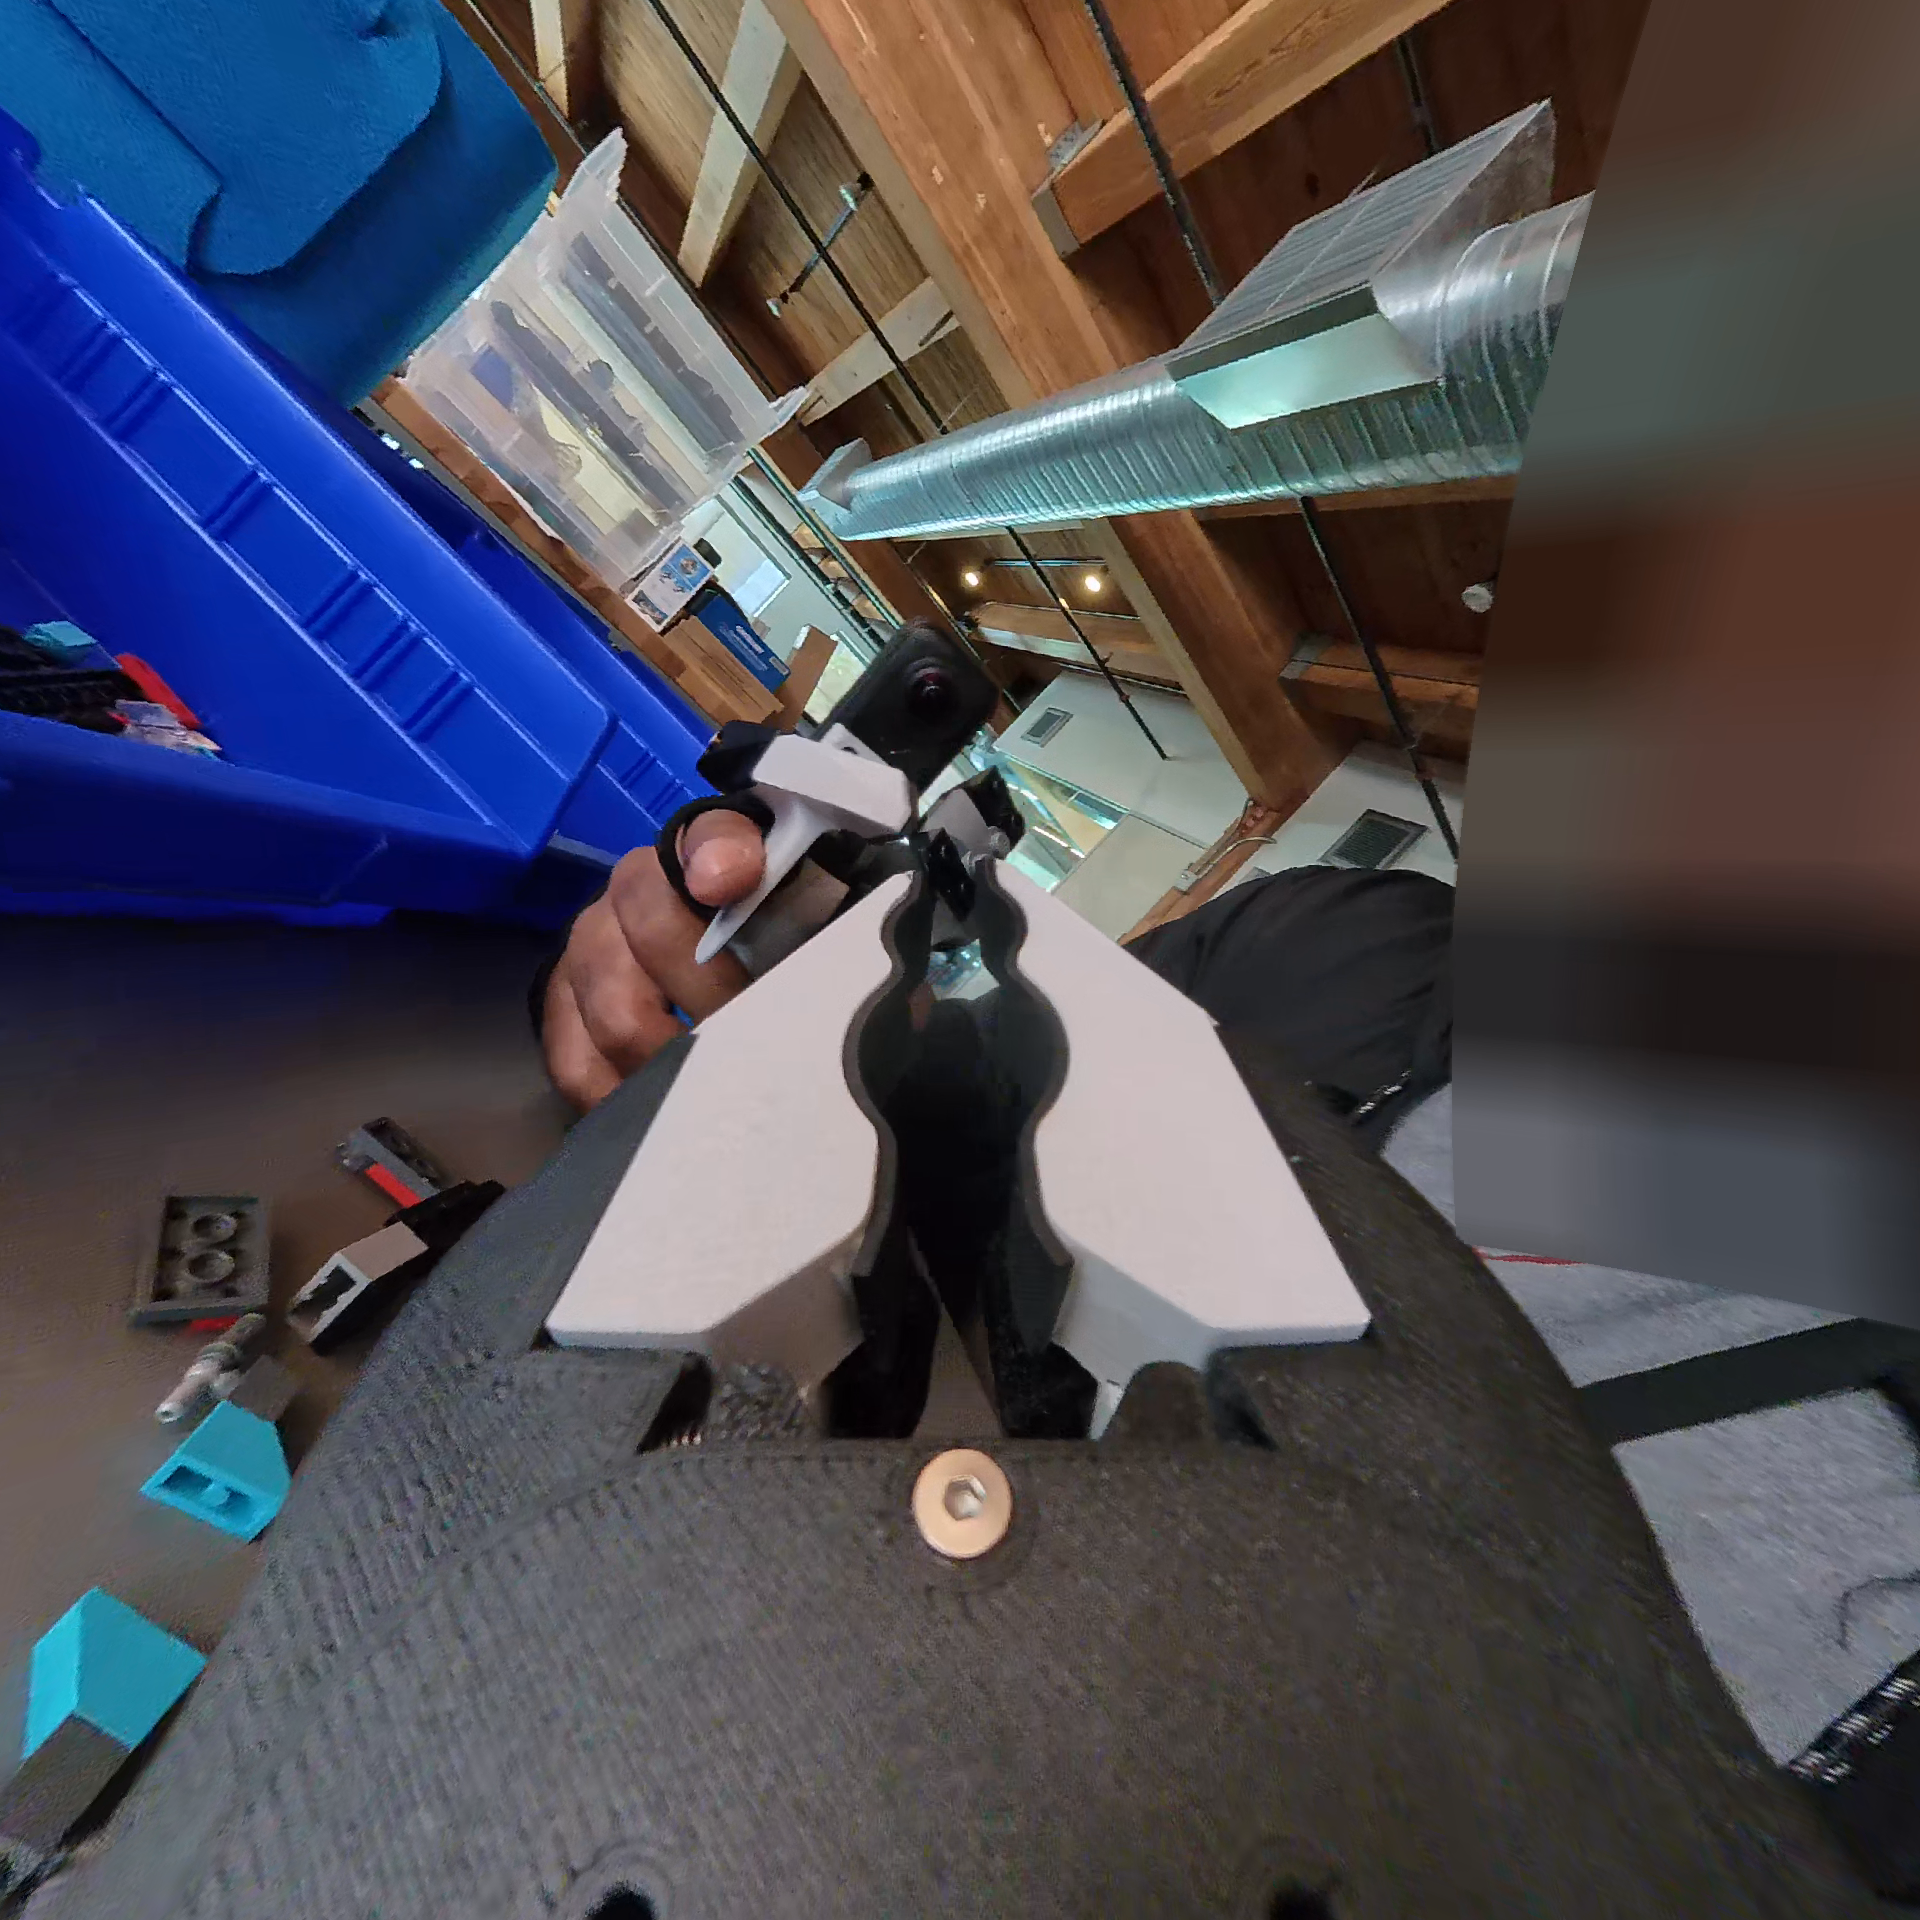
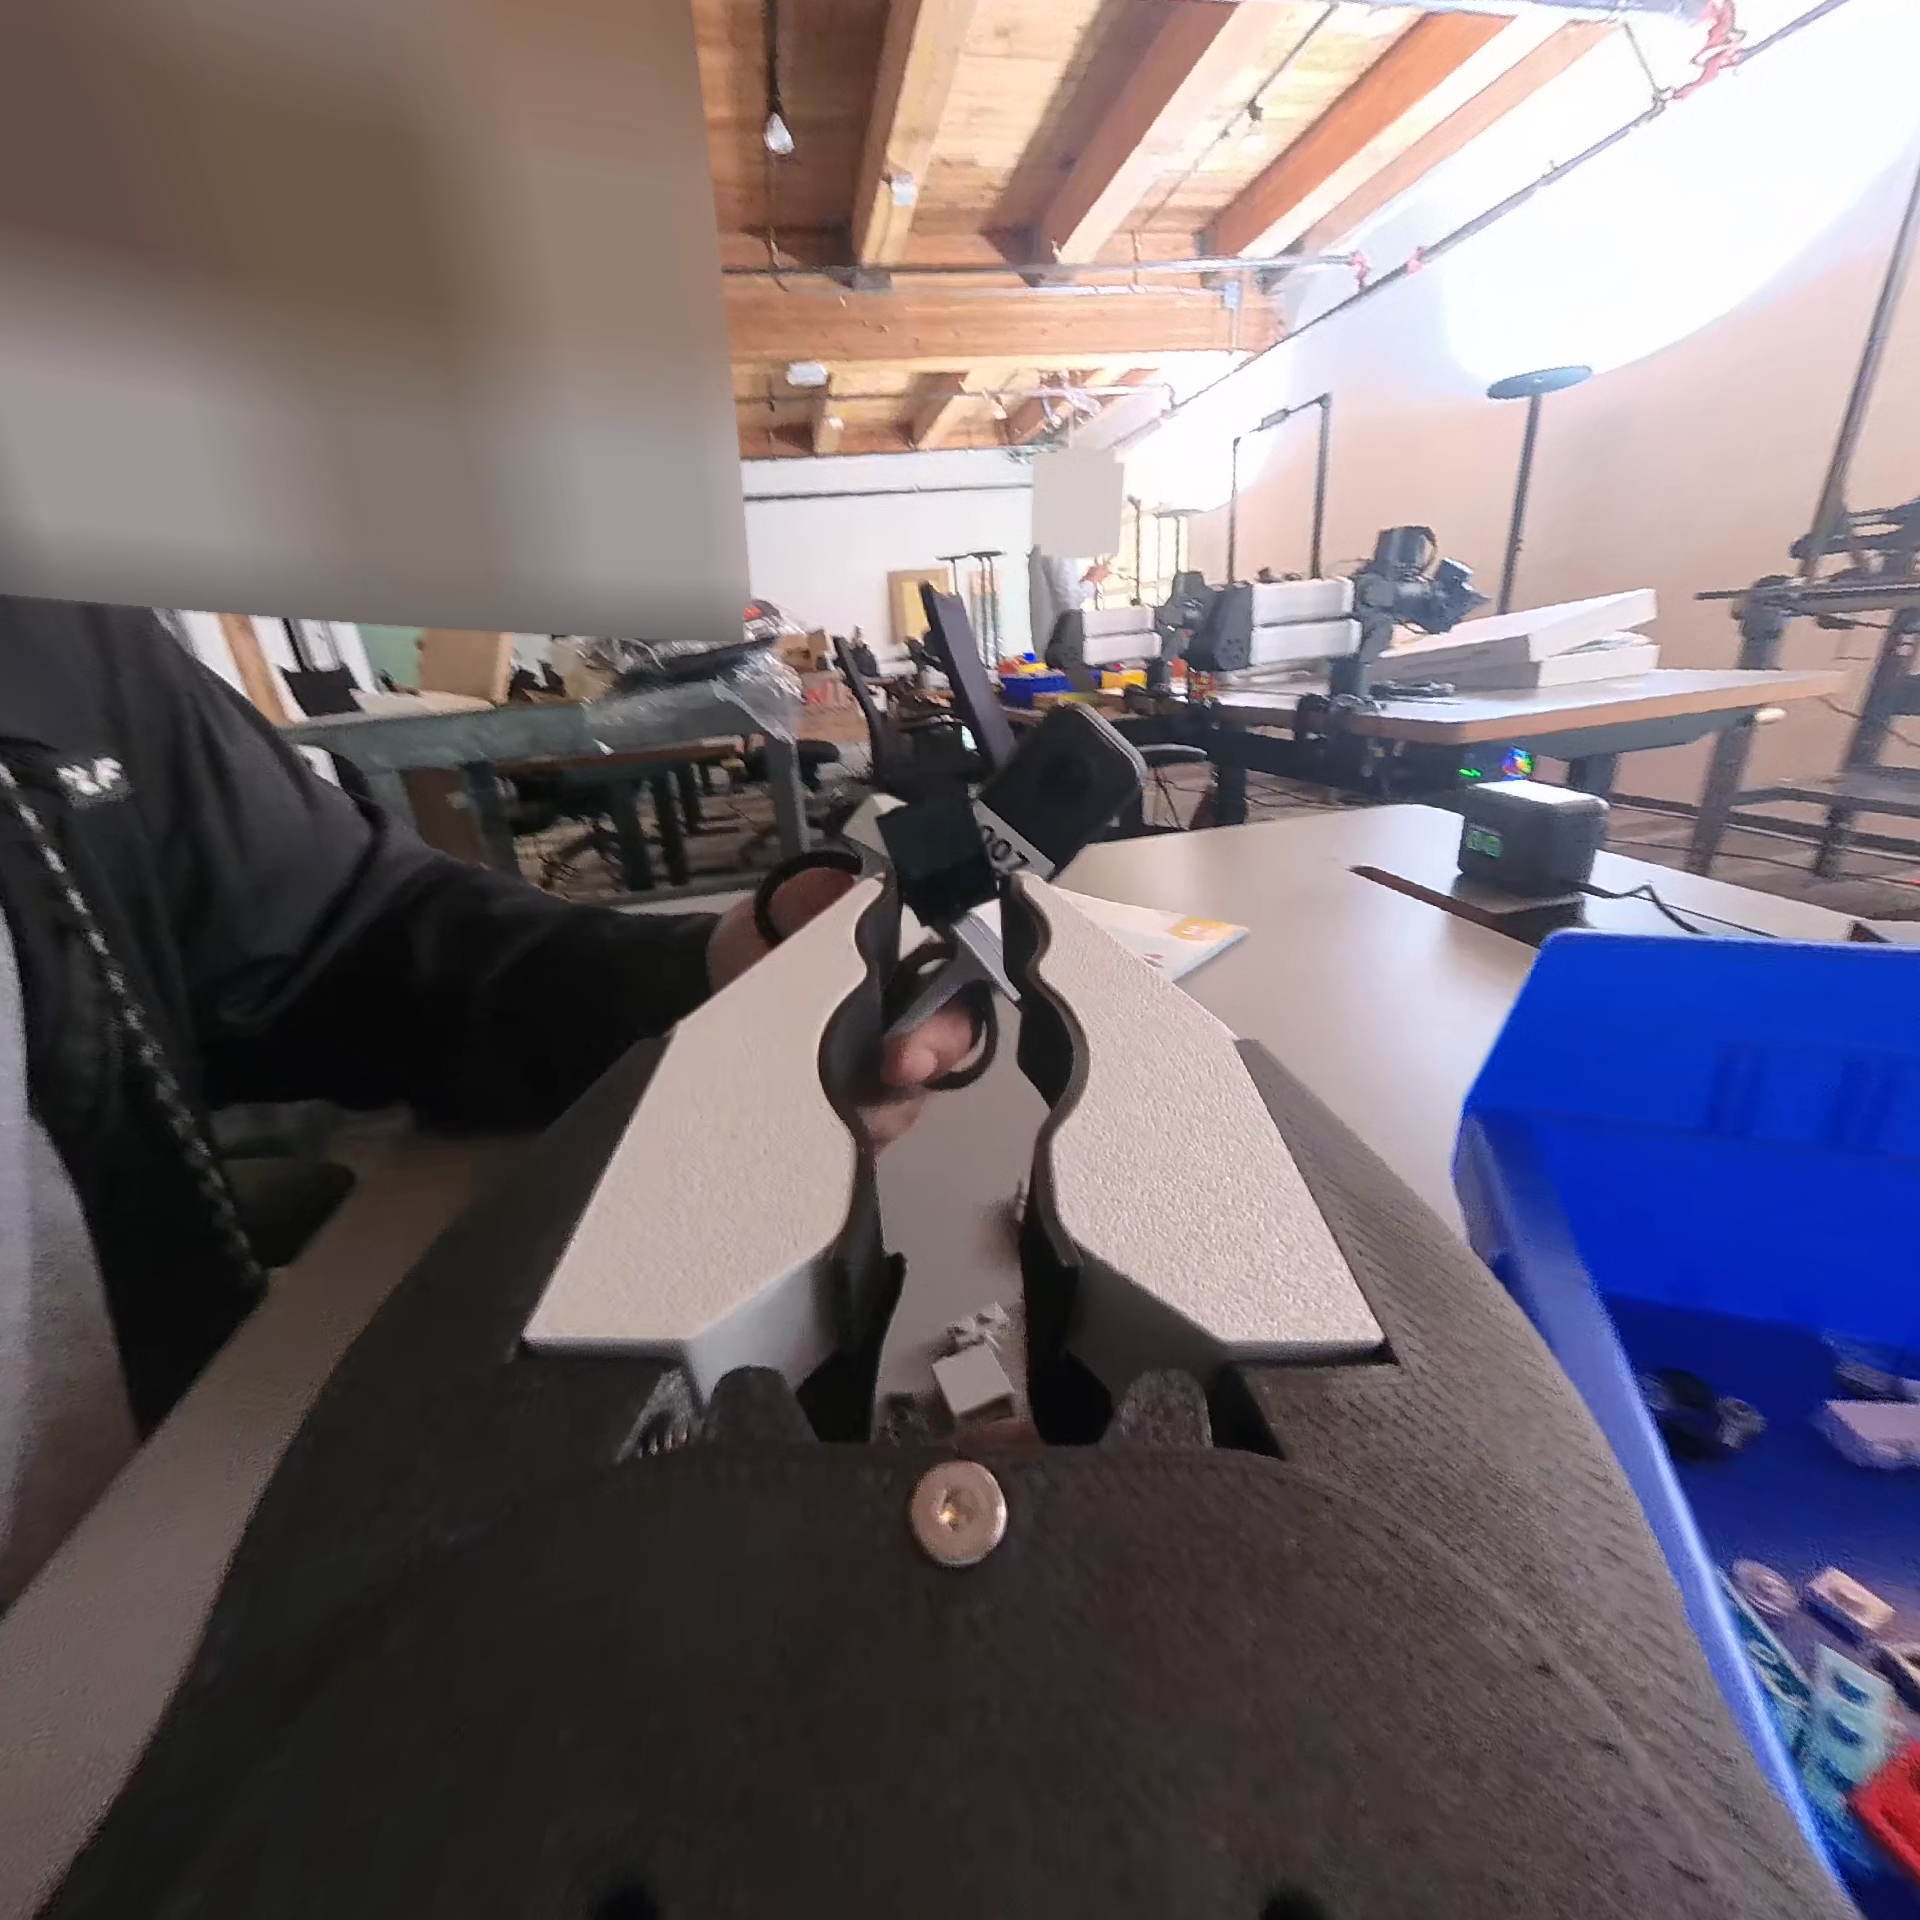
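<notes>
My left gripper [image 1: 951,883], white-fingered on a black printed body, has its tips nearly together on a small black piece [image 1: 948,868]; whether it pinches it I cannot tell. My right gripper [image 2: 951,914] stands slightly apart, empty, facing it. Loose teal and grey toy bricks [image 1: 213,1460] lie on the grey table [image 1: 260,1039]. Blue plastic bins [image 1: 312,644] flank both tools.

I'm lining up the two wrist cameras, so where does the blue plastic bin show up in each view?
Left wrist view: the blue bin fills the upper left, beyond the loose bricks on the table.
Right wrist view: the blue bin sits at the right edge, small parts lying inside it.
Shared landmark: the wooden ceiling beams, also overhead in the right wrist view.
</notes>
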{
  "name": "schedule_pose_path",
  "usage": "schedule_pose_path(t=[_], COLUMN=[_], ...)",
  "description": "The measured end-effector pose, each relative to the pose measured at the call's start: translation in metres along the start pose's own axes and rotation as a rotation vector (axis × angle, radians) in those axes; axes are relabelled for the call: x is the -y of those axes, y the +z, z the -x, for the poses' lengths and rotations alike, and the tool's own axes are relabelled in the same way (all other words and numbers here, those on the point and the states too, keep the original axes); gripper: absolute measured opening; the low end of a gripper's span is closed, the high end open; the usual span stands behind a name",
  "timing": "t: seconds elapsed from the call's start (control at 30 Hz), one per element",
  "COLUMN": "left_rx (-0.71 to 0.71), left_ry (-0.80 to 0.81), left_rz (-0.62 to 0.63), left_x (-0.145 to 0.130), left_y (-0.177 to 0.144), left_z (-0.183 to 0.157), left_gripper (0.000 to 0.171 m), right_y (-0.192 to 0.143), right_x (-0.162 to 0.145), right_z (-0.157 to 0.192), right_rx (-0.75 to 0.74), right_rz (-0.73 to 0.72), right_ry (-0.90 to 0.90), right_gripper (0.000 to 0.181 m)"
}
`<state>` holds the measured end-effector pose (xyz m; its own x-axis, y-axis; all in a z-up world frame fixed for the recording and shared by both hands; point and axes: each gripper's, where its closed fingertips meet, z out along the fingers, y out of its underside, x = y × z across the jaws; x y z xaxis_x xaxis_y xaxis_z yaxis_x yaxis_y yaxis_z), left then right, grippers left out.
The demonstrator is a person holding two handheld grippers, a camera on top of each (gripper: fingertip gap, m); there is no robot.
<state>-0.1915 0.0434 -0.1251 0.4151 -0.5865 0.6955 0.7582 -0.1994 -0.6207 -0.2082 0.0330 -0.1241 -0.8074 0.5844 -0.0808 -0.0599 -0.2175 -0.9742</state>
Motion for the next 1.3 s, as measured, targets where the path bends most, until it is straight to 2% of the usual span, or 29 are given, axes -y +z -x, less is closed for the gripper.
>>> schedule_pose_path(t=[0.27,0.37,0.57,0.7,0.87,0.97,1.07,1.23,1.3], left_rx=[0.125,0.150,0.250,0.372,0.401,0.401,0.355,0.203,0.143], left_ry=[0.051,0.074,0.131,0.198,0.212,0.213,0.182,-0.005,-0.076], left_rz=[0.001,0.002,0.046,0.146,0.190,0.180,0.127,-0.025,-0.062], left_x=[0.005,0.006,0.007,-0.003,-0.009,-0.007,-0.001,0.013,0.015], left_y=[-0.007,-0.009,-0.014,-0.018,-0.017,-0.017,-0.016,-0.015,-0.014], left_z=[0.017,0.019,0.029,0.043,0.047,0.047,0.041,0.028,0.025], left_gripper=[0.008,0.008,0.008,0.008,0.008,0.008,0.009,0.017,0.019], right_y=[-0.002,-0.003,-0.006,-0.007,-0.008,-0.007,-0.005,0.000,0.001], right_x=[-0.011,-0.015,-0.012,-0.022,-0.038,-0.038,-0.031,-0.020,-0.018], right_z=[-0.016,-0.017,-0.021,-0.022,-0.023,-0.024,-0.025,-0.022,-0.020], right_rx=[-0.117,-0.135,-0.199,-0.221,-0.218,-0.224,-0.241,-0.223,-0.213], right_rz=[0.124,0.167,0.212,0.319,0.428,0.432,0.373,0.224,0.188], right_ry=[-0.096,-0.153,-0.342,-0.533,-0.646,-0.625,-0.525,-0.290,-0.259], right_gripper=[0.023,0.031,0.038,0.037,0.020,0.018,0.017,0.017,0.017])
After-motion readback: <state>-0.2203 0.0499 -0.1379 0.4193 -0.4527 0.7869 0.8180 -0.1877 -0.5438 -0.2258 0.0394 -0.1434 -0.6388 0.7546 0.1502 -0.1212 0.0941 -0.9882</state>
